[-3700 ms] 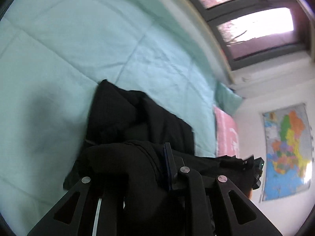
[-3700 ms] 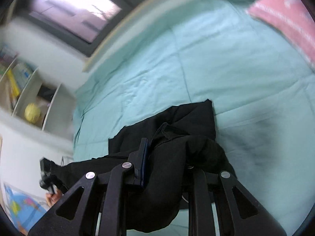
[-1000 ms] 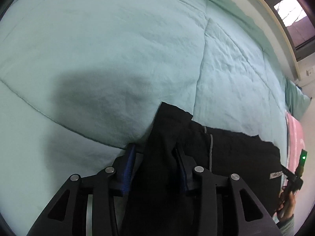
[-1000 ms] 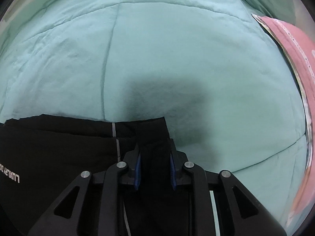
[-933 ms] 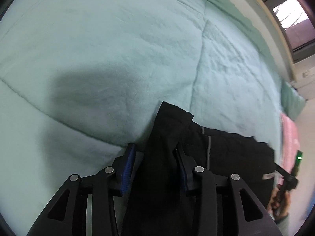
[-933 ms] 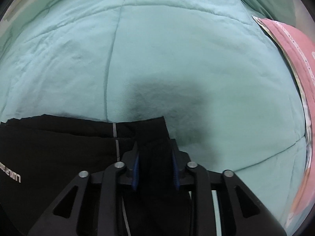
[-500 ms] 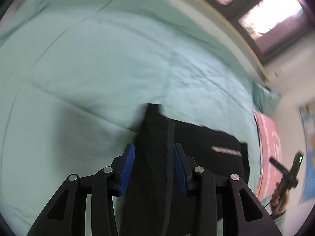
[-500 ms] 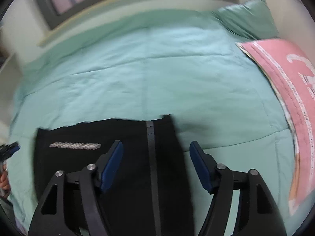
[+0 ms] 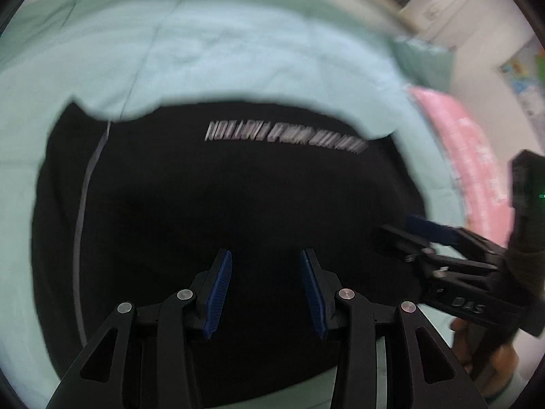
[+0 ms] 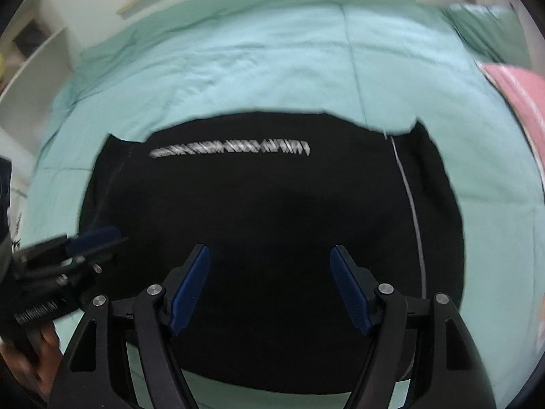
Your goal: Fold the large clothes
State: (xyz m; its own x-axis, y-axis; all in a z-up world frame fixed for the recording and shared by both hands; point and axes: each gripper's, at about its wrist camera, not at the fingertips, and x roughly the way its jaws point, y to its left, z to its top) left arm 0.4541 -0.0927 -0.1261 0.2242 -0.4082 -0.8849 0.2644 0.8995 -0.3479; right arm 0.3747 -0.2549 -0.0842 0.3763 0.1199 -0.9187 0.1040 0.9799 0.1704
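The black garment (image 10: 272, 211) lies flat in the middle of the frame on the green bed (image 10: 238, 68), and both the left gripper (image 9: 265, 289) and right gripper (image 10: 269, 286) hang released above it, so the next fold probably needs each gripper to pinch one near corner evenly.

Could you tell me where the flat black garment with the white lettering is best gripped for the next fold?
Probably the two far corners of the black garment, one per open hand-held gripper, coming from above. It lies flat on the mint-green quilt, and its corner tips stick out, offering pinchable edges.
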